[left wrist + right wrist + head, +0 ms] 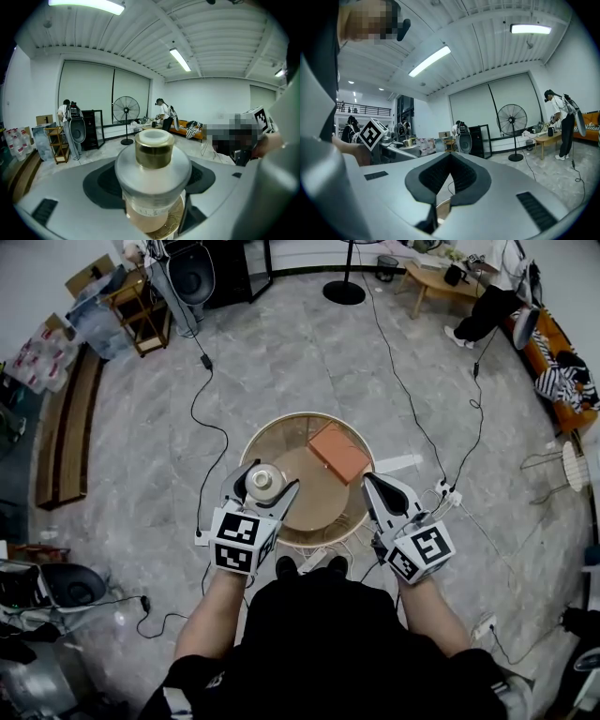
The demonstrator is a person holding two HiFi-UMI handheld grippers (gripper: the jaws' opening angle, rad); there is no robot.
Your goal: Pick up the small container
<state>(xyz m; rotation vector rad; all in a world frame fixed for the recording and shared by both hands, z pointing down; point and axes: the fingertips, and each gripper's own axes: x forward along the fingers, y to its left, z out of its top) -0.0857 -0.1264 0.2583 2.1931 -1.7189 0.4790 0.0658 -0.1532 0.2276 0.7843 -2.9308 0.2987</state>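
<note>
The small container [261,480] is a clear jar with a gold neck and white lid. It stands upright between the jaws of my left gripper [263,483], which press on its sides over the left edge of the round wicker table [255,439]. In the left gripper view the small container [152,161] fills the middle, with the left gripper [152,185] closed round its body and the table top showing below it. My right gripper [372,482] hovers at the table's right edge, jaws together and empty. In the right gripper view the right gripper [440,187] shows pads meeting.
An orange box [339,452] lies on the table's far right part. Cables [202,427] run across the marble floor, with a power strip [448,493] right of the table. A fan base [344,292], a wooden shelf [141,315] and a low table [436,277] stand far off.
</note>
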